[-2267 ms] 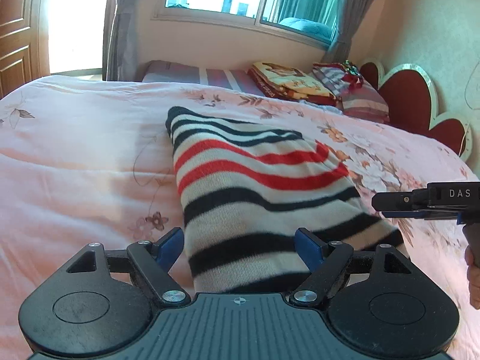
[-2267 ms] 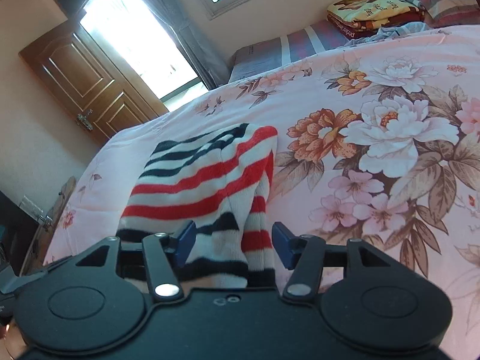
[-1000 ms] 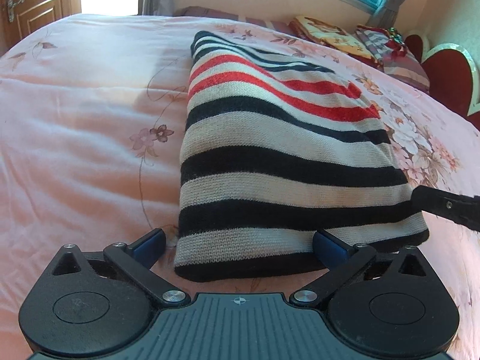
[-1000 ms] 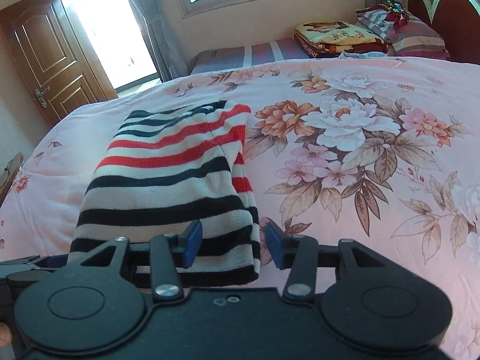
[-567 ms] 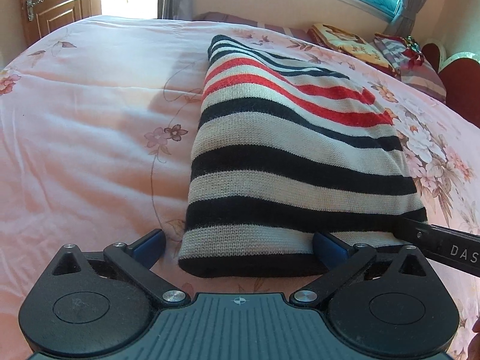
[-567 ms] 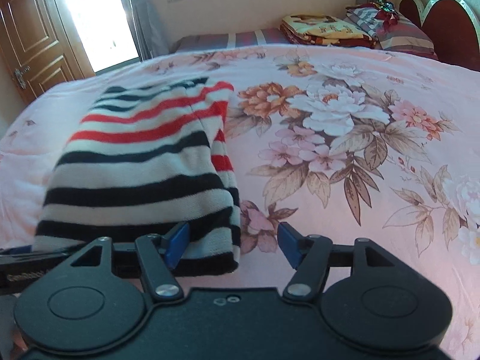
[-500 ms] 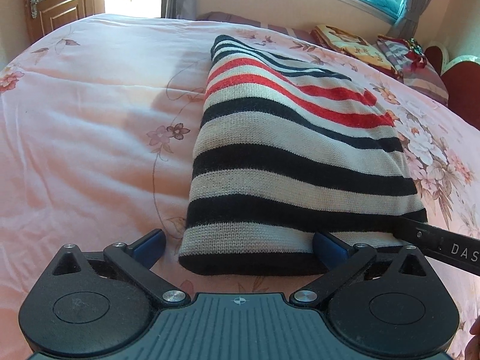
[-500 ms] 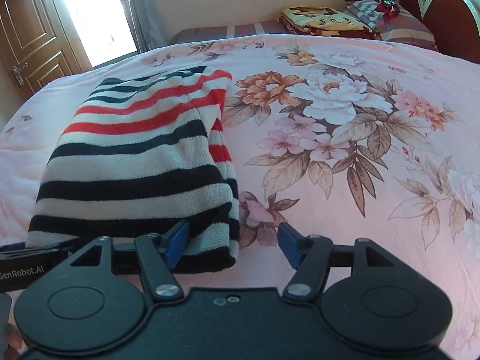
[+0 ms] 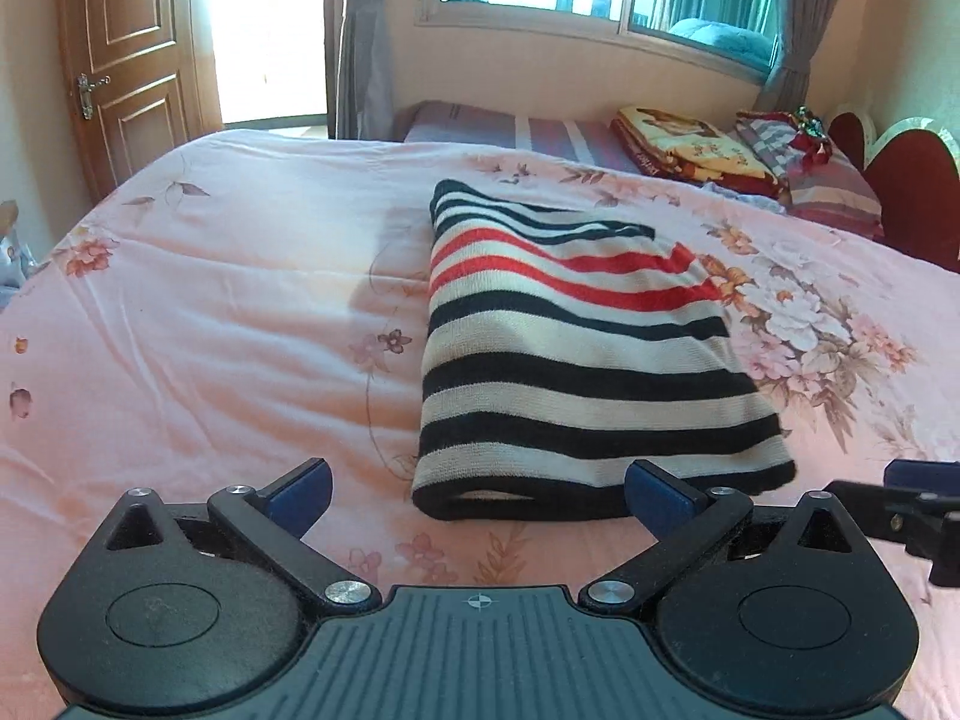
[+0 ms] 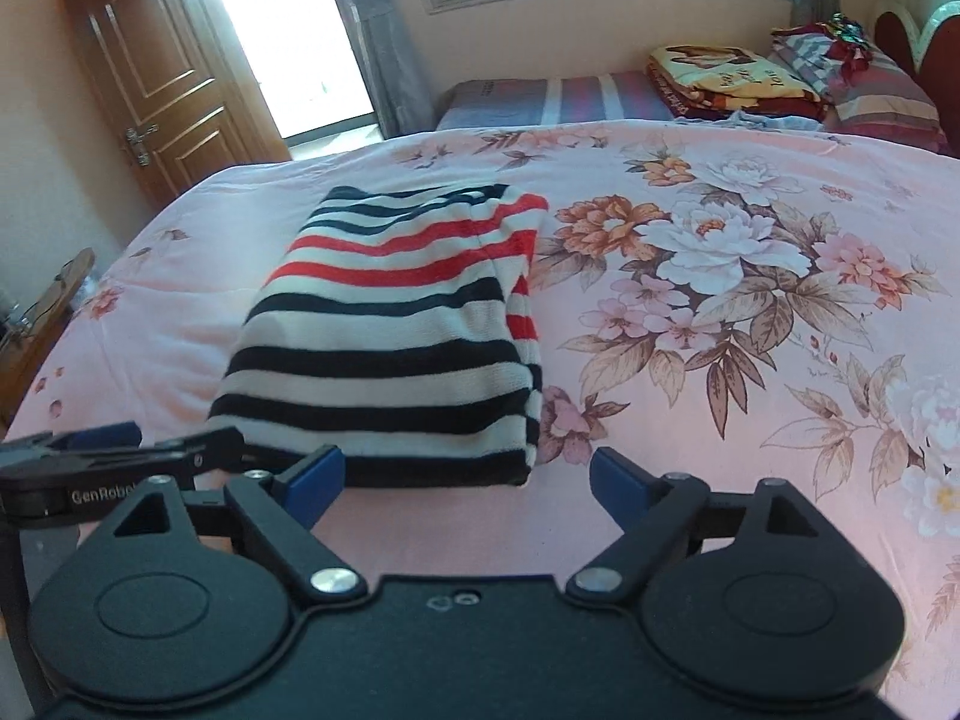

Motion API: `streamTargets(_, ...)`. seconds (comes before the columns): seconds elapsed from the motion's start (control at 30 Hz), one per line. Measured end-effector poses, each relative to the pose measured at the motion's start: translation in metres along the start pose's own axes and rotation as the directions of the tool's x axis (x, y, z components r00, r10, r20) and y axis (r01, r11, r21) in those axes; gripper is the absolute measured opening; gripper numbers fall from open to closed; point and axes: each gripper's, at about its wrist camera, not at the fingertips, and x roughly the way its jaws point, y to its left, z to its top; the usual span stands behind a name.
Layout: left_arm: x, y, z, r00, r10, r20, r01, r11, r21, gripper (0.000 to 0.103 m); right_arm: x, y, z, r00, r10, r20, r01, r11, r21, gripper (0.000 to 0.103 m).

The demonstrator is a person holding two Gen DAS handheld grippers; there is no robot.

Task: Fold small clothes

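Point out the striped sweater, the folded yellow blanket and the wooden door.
striped sweater (image 9: 576,360), left wrist view, on its top face.
folded yellow blanket (image 10: 720,75), right wrist view, on its top.
wooden door (image 10: 162,84), right wrist view, on a panel.

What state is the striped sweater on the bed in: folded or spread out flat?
Folded. The striped sweater lies on the bed as a compact rectangle, with doubled layers showing at its near edge and right side. Neither gripper holds it.

Left tongs (image 9: 477,489): jaws spread wide, empty, angled downward. Right tongs (image 10: 465,474): jaws just opened wide, nothing between them, angled downward, beside the left.
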Motion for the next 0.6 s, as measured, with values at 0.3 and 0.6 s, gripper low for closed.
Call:
streamTargets(0.3, -0.107, -0.024, -0.021, 0.996, 0.054, 0.067, -0.054, 0.999, 0.006, 0.103, -0.096, 0.009, -0.038, 0.996, 0.049, 0.075, -0.043, 0.996, -0.083, 0.097)
streamTargets(0.6, -0.203, -0.053, -0.059, 0.987, 0.062, 0.149, -0.071, 0.996, 0.054, 0.103, -0.192, 0.033, -0.075, 0.955, -0.054, 0.292, 0.11, 0.978, -0.179, 0.102)
